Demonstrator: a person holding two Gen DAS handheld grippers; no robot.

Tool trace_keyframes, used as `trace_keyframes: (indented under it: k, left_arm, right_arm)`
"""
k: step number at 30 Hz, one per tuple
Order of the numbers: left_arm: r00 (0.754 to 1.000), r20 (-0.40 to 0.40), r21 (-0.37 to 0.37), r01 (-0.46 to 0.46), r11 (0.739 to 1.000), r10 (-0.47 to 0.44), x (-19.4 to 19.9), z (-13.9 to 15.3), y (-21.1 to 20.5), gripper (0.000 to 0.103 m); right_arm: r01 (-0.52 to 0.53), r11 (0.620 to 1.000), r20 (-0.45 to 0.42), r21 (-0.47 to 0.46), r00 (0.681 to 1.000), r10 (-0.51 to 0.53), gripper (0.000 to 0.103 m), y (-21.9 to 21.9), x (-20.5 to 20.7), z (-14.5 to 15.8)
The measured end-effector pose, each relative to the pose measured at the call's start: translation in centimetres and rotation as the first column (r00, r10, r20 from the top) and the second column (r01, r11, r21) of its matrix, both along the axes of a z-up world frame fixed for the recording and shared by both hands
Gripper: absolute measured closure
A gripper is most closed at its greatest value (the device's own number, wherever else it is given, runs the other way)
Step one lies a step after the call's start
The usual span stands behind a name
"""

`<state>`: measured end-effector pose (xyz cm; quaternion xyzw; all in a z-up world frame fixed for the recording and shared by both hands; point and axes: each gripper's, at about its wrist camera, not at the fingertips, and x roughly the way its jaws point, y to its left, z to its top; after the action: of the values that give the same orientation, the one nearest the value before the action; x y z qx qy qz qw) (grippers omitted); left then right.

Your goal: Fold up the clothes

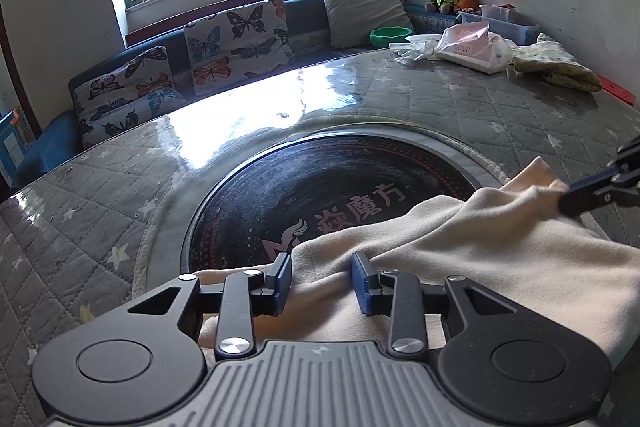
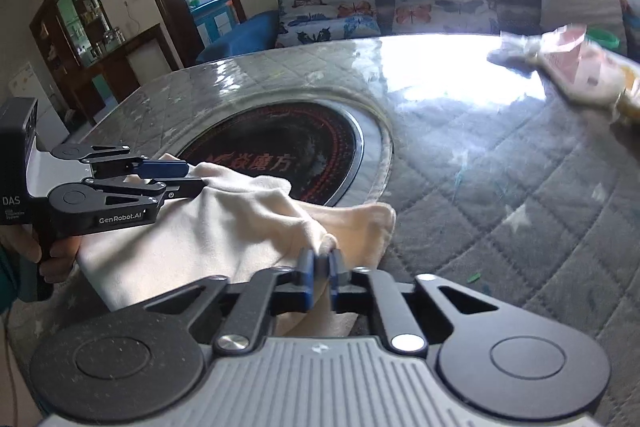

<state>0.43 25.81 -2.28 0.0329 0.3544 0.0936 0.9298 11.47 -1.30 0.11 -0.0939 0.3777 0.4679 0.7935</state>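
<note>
A cream garment (image 1: 480, 247) lies bunched on the near part of the quilted table (image 1: 520, 115), partly over a round black hotplate (image 1: 320, 187). My left gripper (image 1: 322, 279) stands open over the garment's left edge; the cloth lies loose between its blue pads (image 1: 282, 279), which do not press on it. From the right wrist view the left gripper (image 2: 196, 177) shows side-on at the garment's (image 2: 224, 227) far left corner, held by a hand (image 2: 60, 255). My right gripper (image 2: 322, 269) is shut on a pinched fold of the garment's right end, and appears in the left wrist view as the right gripper (image 1: 568, 197).
At the table's far right lie a pink-and-white plastic bag (image 1: 468, 47) and a folded yellow-green cloth (image 1: 556, 67). A green bowl (image 1: 390, 37) and butterfly cushions (image 1: 236, 35) sit on the blue sofa behind. Quilted surface stretches to the right of the garment (image 2: 520, 207).
</note>
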Motion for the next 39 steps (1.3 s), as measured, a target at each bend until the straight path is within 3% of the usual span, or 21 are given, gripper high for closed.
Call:
trace_keyframes:
  k: [2, 6, 9, 18, 22, 27, 32, 39]
  left_arm:
    - [1.000, 0.002, -0.002, -0.002, 1.000, 0.002, 0.0, 0.0, 0.1, 0.063]
    - [1.000, 0.008, 0.001, -0.004, 1.000, 0.004, 0.0, -0.1, 0.1, 0.061]
    - [1.000, 0.010, 0.004, -0.007, 1.000, 0.007, -0.1, -0.1, 0.1, 0.060]
    - [1.000, 0.014, -0.002, -0.011, 1.000, 0.011, -0.1, -0.1, 0.2, 0.060]
    - [1.000, 0.014, 0.001, -0.017, 1.000, 0.017, -0.1, -0.2, 0.2, 0.056]
    - [1.000, 0.015, -0.004, -0.022, 1.000, 0.022, -0.1, -0.2, 0.3, 0.056]
    - [1.000, 0.017, -0.009, -0.025, 1.000, 0.025, -0.1, -0.2, 0.5, 0.052]
    - [0.997, 0.063, -0.030, -0.036, 0.999, 0.038, -2.0, 0.8, 0.5, 0.052]
  right_arm:
    - [0.001, 1.000, 0.087, -0.006, 0.996, 0.000, 0.099, 0.0, -0.7, 0.8]
    - [0.012, 0.998, 0.126, -0.056, 0.992, -0.005, 0.099, 0.7, -0.7, 0.3]
    - [0.015, 0.996, 0.117, -0.083, 0.993, -0.006, 0.099, 0.9, -0.5, -0.8]
    - [0.041, 0.997, 0.144, -0.065, 0.989, -0.031, 0.093, 1.0, -0.2, 1.3]
    - [-0.019, 1.000, 0.125, -0.018, 0.992, 0.021, 0.093, 3.3, -0.3, 1.8]
    - [-0.099, 0.995, 0.105, -0.031, 0.989, 0.102, 0.093, 6.5, -1.0, 0.4]
    - [-0.057, 0.997, 0.069, -0.057, 0.996, 0.061, 0.095, 7.1, 0.1, -1.4]
    - [-0.085, 0.996, 0.107, -0.024, 0.990, 0.087, 0.094, 7.5, -1.2, 0.1]
